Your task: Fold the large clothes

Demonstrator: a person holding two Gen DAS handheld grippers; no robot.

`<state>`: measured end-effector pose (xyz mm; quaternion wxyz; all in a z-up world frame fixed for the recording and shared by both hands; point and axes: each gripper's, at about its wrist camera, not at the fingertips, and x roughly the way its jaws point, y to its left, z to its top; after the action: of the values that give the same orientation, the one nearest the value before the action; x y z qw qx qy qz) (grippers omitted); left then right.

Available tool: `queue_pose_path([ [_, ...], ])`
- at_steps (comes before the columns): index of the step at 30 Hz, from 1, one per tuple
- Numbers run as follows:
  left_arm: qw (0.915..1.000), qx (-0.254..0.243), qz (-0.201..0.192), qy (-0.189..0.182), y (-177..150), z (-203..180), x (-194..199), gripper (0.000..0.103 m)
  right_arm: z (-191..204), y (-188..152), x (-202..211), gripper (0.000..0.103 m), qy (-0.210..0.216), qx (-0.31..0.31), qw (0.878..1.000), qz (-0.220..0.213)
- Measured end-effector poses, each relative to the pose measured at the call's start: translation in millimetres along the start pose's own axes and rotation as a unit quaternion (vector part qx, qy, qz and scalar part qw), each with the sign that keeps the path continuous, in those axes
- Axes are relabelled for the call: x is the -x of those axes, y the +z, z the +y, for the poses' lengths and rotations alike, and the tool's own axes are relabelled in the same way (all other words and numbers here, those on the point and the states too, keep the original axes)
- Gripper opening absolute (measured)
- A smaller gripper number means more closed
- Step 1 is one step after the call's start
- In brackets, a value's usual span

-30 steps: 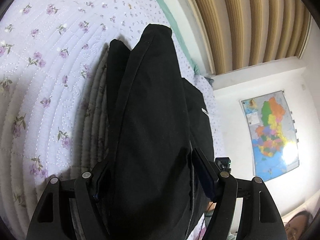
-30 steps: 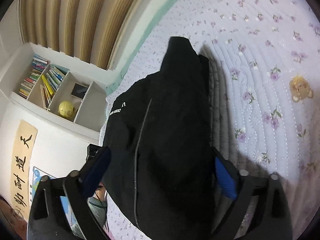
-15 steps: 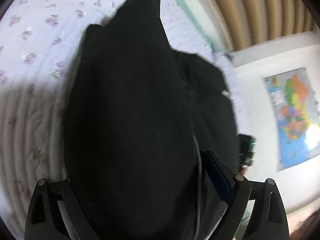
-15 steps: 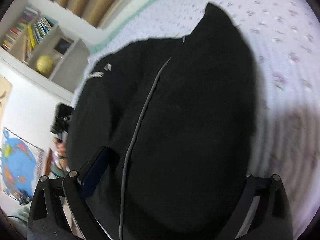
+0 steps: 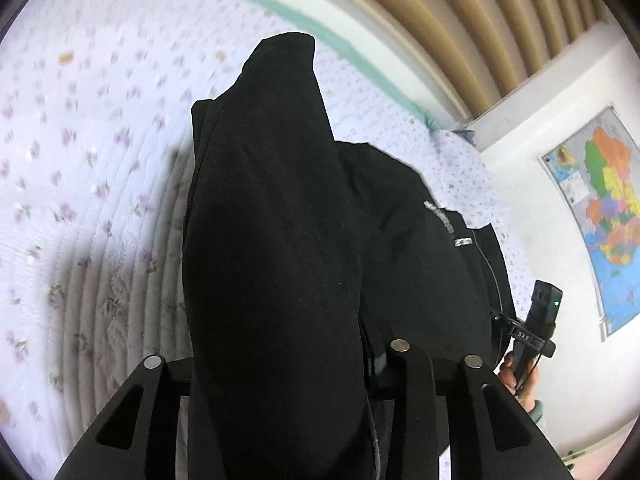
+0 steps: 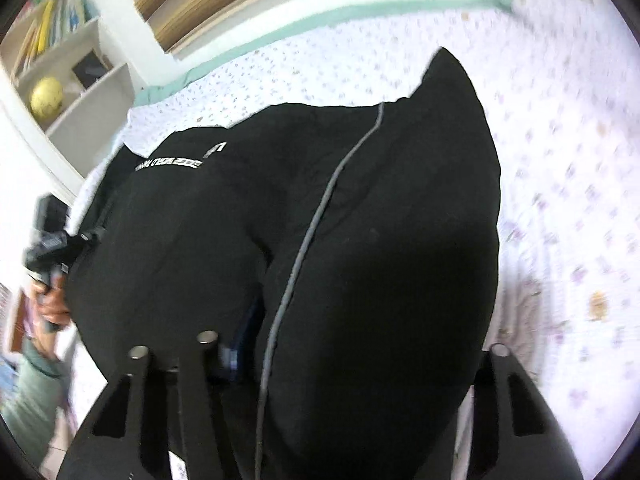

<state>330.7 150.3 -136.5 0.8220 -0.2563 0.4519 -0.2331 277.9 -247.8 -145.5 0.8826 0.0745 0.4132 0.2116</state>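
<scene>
Left tool [image 5: 280, 364]: I've got it clamped on a bunched black jacket [image 5: 272, 240], lifted above the bed [image 5: 80, 200].
Right tool [image 6: 352, 352]: gripping the same jacket's other side.
Progress: I judge mid-fold; laying flat remains.

The jacket [image 5: 280, 240] lies on the bed [image 5: 80, 160], between both pairs of jaws. A wall map [image 5: 600, 216] hangs at right, a shelf [image 6: 68, 80] at far left.

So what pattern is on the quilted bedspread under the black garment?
Small purple flowers on the white quilted bedspread; clearest in the left wrist view.
</scene>
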Motion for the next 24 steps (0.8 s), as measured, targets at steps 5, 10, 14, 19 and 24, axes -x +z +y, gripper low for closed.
queue_pose_path([
  [5, 0.9991, -0.032, -0.024, -0.013, -14, -43, 51, 0.035, 21, 2, 51, 0.037, -0.003, 0.011, 0.999, -0.033],
  [10, 0.9963, -0.08, -0.03, -0.011, -47, -91, 101, 0.034, 73, -7, 116, 0.019, -0.01, 0.057, 0.997, -0.056],
  [14, 0.9961, -0.067, -0.006, 0.056, -62, -79, 81, 0.036, 88, -15, 92, 0.027, -0.066, 0.083, 0.994, 0.012],
  [19, 0.9976, 0.064, 0.008, 0.027, -77, 6, 58, 0.044, 28, -21, 60, 0.078, -0.027, -0.008, 0.999, 0.033],
  [24, 0.9974, 0.069, 0.018, 0.011, -80, 28, 49, 0.058, -31, -30, 27, 0.083, 0.037, -0.082, 0.993, 0.077],
])
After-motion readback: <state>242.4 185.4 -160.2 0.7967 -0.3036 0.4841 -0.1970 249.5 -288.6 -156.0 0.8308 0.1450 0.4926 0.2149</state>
